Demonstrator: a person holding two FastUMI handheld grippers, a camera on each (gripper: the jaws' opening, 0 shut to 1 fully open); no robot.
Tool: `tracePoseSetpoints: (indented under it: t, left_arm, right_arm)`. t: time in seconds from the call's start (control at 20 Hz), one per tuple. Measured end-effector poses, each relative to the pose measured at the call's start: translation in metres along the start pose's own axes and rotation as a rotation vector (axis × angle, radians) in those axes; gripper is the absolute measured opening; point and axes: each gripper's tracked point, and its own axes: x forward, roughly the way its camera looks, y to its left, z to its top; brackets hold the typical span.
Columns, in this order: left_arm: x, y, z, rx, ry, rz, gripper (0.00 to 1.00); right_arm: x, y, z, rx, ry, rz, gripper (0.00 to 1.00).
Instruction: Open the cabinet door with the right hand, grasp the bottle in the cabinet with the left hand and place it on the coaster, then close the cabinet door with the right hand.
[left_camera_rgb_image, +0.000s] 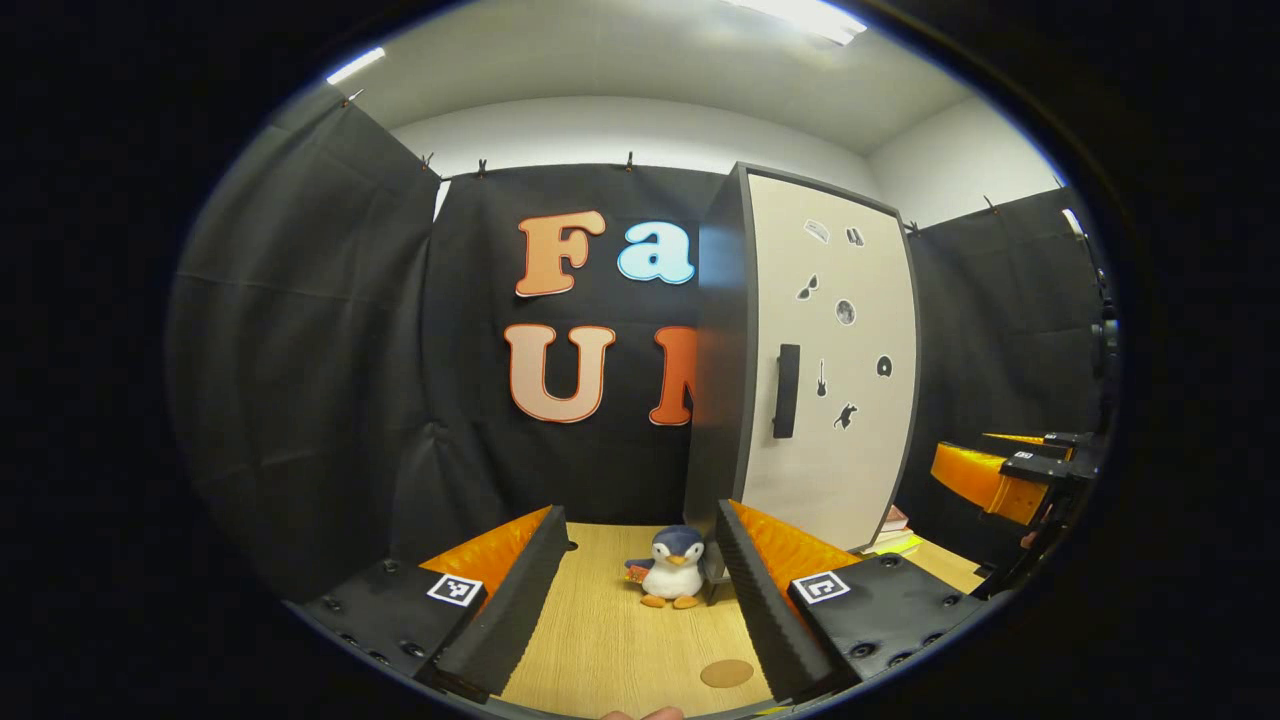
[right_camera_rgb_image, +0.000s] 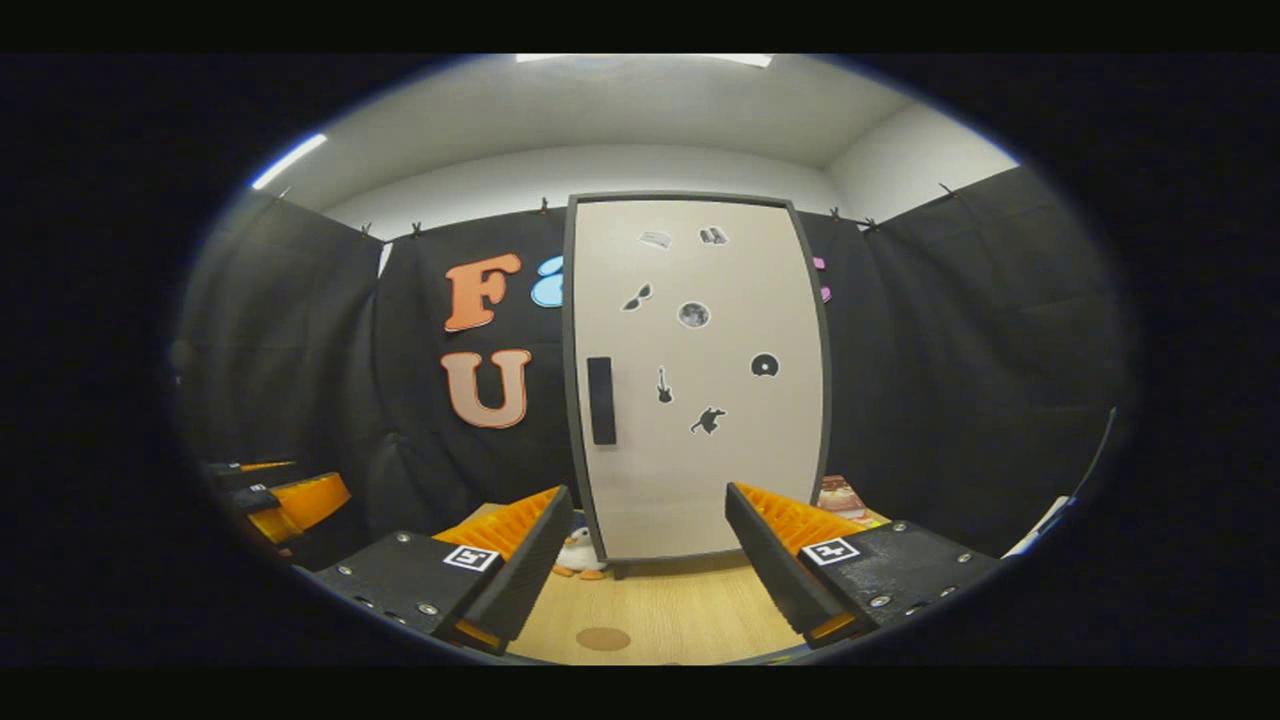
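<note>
Cabinet door (right_camera_rgb_image: 700, 380) is shut, and it stands on the wooden table (right_camera_rgb_image: 680, 610) right in front of my right gripper (right_camera_rgb_image: 648, 560), whose fingers are spread wide with nothing between them. My left gripper (left_camera_rgb_image: 640, 590) is wide open too and holds nothing. I see the door's dark handle (right_camera_rgb_image: 601, 400), a round coaster (left_camera_rgb_image: 727, 673) on the table near me, and a toy penguin (left_camera_rgb_image: 673, 567) beside the cabinet.

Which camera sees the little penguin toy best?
The left gripper view: the penguin stands whole on the table, between that gripper's fingers, beside the cabinet. In the right gripper view, the penguin just peeks out behind a finger.
</note>
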Motion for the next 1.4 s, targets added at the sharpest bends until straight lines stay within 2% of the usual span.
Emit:
tracePoseSetpoints:
  t: [0.1, 0.15, 0.25, 0.35, 0.55, 0.6, 0.65, 0.7, 1.1, 1.15, 1.2, 1.4]
  left_arm:
    - [0.002, 0.004, 0.001, -0.004, -0.008, -0.008, 0.99]
    - [0.005, 0.008, -0.001, -0.007, -0.008, -0.01, 0.94]
    - [0.008, 0.011, -0.007, -0.015, 0.003, -0.029, 0.94]
    - [0.011, 0.016, -0.01, -0.014, 0.005, -0.045, 0.97]
    - [0.018, 0.026, -0.014, -0.028, 0.017, -0.062, 0.94]
    - [0.02, 0.029, -0.015, -0.03, 0.025, -0.06, 0.94]
    - [0.023, 0.035, -0.017, -0.03, 0.028, -0.053, 0.99]
    - [0.026, 0.041, -0.017, -0.033, 0.029, -0.047, 0.96]
    - [0.066, 0.072, -0.02, -0.022, 0.023, 0.034, 0.99]
    - [0.073, 0.077, -0.022, -0.025, 0.027, 0.05, 0.94]
    - [0.079, 0.08, -0.023, -0.032, 0.029, 0.064, 0.99]
    - [0.102, 0.089, -0.033, -0.032, 0.053, 0.112, 0.96]
  right_arm:
    - [0.001, 0.002, 0.002, -0.005, -0.01, -0.014, 0.94]
    - [0.002, 0.006, 0.001, -0.001, -0.008, -0.015, 0.95]
    - [0.003, 0.014, -0.002, 0.016, 0.0, -0.02, 0.94]
    - [0.009, 0.019, 0.001, 0.02, -0.012, -0.035, 0.94]
    - [0.036, 0.03, 0.01, 0.016, -0.029, -0.05, 0.94]
    - [0.047, 0.032, 0.011, 0.012, -0.027, -0.048, 0.94]
    - [0.06, 0.035, 0.012, 0.004, -0.026, -0.042, 0.94]
    - [0.074, 0.04, 0.012, -0.004, -0.025, -0.032, 0.95]
    - [0.199, 0.059, 0.017, -0.002, -0.016, 0.044, 0.95]
    - [0.211, 0.061, 0.017, 0.003, -0.011, 0.054, 0.95]
    - [0.224, 0.062, 0.016, 0.005, -0.009, 0.06, 0.95]
    - [0.262, 0.062, 0.018, -0.004, -0.008, 0.074, 0.94]
